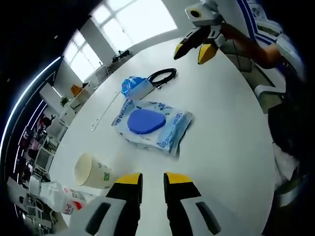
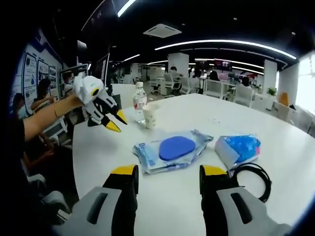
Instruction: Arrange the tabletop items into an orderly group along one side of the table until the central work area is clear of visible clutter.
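Note:
On the white table (image 1: 221, 128) lies a clear plastic packet with a blue disc inside (image 1: 150, 125) (image 2: 172, 150). Beyond it in the left gripper view are a blue-and-white pack (image 1: 135, 87) (image 2: 238, 149) and a coiled black cable (image 1: 162, 77) (image 2: 253, 177). A paper cup (image 1: 91, 171) (image 2: 149, 117) and a water bottle (image 1: 61, 196) (image 2: 140, 108) stand near the table edge. My left gripper (image 1: 153, 182) (image 2: 117, 122) hovers above the table short of the packet, jaws a little apart and holding nothing. My right gripper (image 2: 168, 179) (image 1: 193, 51) is wide open and faces the packet from the opposite side.
A thin white strip (image 1: 103, 113) lies left of the packet. Bare tabletop spreads to the right of the items in the left gripper view. A person's arm (image 2: 47, 115) holds the left gripper. Desks, chairs and seated people fill the office behind the table.

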